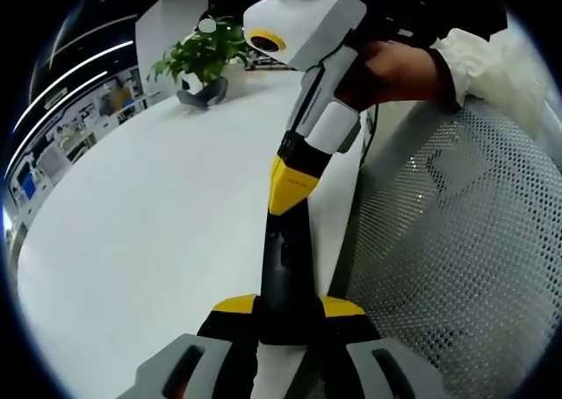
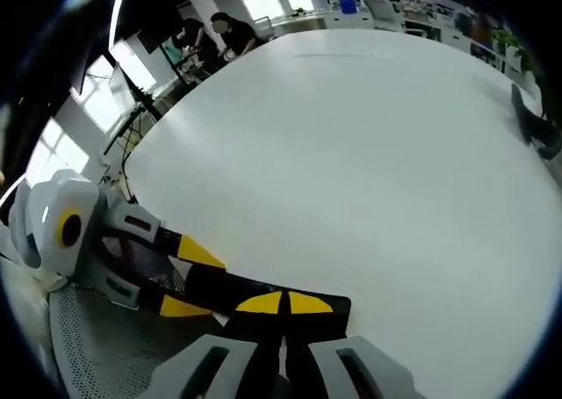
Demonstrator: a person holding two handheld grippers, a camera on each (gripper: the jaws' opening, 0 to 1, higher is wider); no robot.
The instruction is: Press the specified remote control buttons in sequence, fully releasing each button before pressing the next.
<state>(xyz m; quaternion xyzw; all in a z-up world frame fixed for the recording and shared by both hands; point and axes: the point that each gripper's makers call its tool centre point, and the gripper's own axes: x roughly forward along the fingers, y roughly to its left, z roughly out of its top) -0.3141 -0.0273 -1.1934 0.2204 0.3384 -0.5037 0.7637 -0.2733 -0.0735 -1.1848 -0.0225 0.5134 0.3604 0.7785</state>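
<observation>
A long black remote control (image 1: 283,272) lies lengthwise between my left gripper's (image 1: 285,308) yellow-tipped jaws, which are shut on its near end. My right gripper (image 1: 292,188) comes in from the upper right, held by a hand (image 1: 395,65). Its yellow tips are closed together and seem to touch the remote's far end. In the right gripper view my right gripper (image 2: 284,304) is shut with its tips down on the remote (image 2: 237,289). My left gripper (image 2: 195,282) reaches in from the left and clamps the remote's other end.
The round white table (image 1: 158,223) spreads to the left. A potted plant (image 1: 206,56) stands at its far edge. A white mesh chair (image 1: 465,241) is beside the table on the right. People (image 2: 219,32) sit at desks beyond the table.
</observation>
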